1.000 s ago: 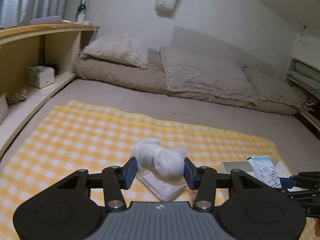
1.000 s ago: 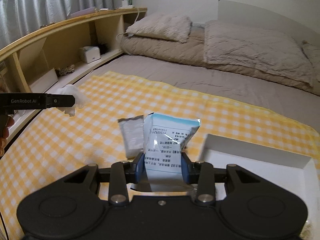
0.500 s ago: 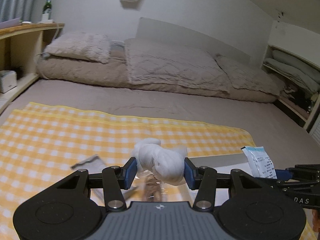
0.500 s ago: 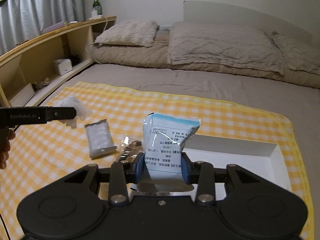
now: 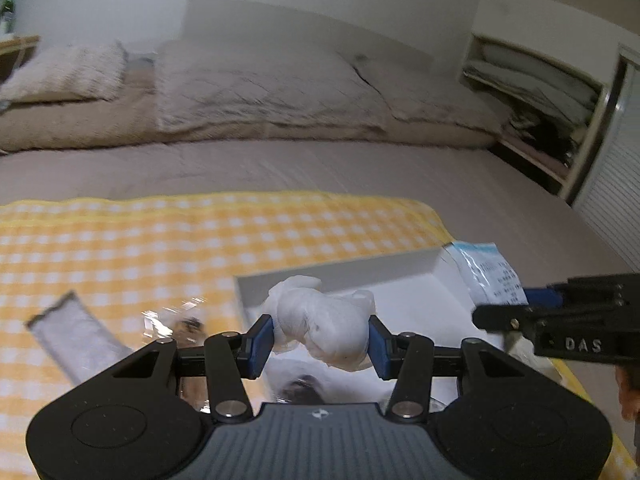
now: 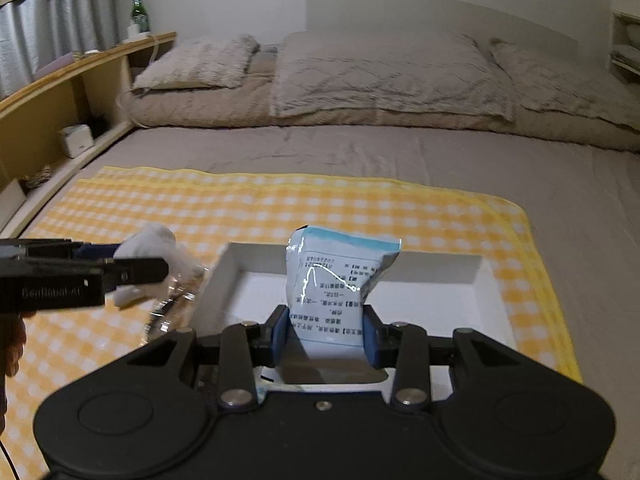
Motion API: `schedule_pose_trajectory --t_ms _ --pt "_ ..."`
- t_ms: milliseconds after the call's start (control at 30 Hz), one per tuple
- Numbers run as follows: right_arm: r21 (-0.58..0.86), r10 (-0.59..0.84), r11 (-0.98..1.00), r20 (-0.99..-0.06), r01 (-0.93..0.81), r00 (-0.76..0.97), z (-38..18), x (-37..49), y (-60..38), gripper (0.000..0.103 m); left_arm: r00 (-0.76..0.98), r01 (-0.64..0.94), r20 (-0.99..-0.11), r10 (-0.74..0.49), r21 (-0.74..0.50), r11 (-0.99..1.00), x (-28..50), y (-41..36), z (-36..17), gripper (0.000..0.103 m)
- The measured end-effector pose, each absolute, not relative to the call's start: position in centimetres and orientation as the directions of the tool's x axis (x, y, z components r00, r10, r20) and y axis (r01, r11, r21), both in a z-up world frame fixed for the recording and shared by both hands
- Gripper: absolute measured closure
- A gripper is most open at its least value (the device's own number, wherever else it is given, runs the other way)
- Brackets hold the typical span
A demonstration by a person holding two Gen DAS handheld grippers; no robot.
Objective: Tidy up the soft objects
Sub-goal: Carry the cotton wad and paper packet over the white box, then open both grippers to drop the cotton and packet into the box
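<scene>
Off to the left of your left jaws, a flat grey packet (image 5: 76, 334) lies on the yellow checked cloth (image 5: 200, 236), and a clear crinkly wrapper (image 5: 176, 324) sits just beside it, nearer the jaws. Your left gripper (image 5: 320, 340) is clamped on a white cloth bundle (image 5: 324, 330), held across its middle, over the near left corner of the white tray (image 5: 344, 270). The bundle looks light and squashy, so it should give under the pads and drop without bouncing. To the right, your right gripper (image 6: 325, 336) is clamped on the lower part of a blue-and-white pouch (image 6: 340, 288), which stands upright above the tray floor. Its film looks glossy and probably slippery; a low hold on the full part looks safer than one on the thin top seam.
</scene>
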State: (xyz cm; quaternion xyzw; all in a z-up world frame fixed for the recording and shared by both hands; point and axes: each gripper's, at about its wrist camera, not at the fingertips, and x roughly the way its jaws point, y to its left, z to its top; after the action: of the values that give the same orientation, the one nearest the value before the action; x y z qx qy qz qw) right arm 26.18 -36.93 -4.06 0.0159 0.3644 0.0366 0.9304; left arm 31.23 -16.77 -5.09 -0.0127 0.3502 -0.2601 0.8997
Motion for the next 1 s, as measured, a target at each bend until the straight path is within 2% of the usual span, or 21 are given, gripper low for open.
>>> schedule_pose_trajectory --t_ms 300,533,700,867,1000 --pt "0.027 0.035 0.999 -0.731 -0.022 0.682 -6.0 27.0 -38.9 0.064 0.493 0.439 -0.653 -0.575 -0.383 0.812 32.5 -20.2 -9.0 0.053" --pt "0.006 0.025 0.999 -0.766 -0.031 0.642 -7.7 27.8 -39.1 0.064 0.472 0.481 -0.689 -0.549 -0.320 0.816 32.9 -22.1 -10.7 0.053" --pt "0.033 0.038 0.999 -0.793 -0.019 0.608 -9.4 28.8 -39.7 0.063 0.466 0.479 -0.696 -0.547 -0.321 0.817 33.2 -21.7 -11.3 0.051" --pt "0.049 0.046 0.999 -0.807 -0.011 0.588 -10.5 29.5 -39.7 0.055 0.454 0.488 -0.698 -0.554 -0.325 0.810 33.5 -21.9 -11.6 0.051" --pt "0.034 0.041 0.999 -0.825 -0.024 0.564 -10.9 29.4 -39.6 0.049 0.441 0.503 -0.708 -0.552 -0.314 0.805 33.3 -22.3 -11.8 0.044"
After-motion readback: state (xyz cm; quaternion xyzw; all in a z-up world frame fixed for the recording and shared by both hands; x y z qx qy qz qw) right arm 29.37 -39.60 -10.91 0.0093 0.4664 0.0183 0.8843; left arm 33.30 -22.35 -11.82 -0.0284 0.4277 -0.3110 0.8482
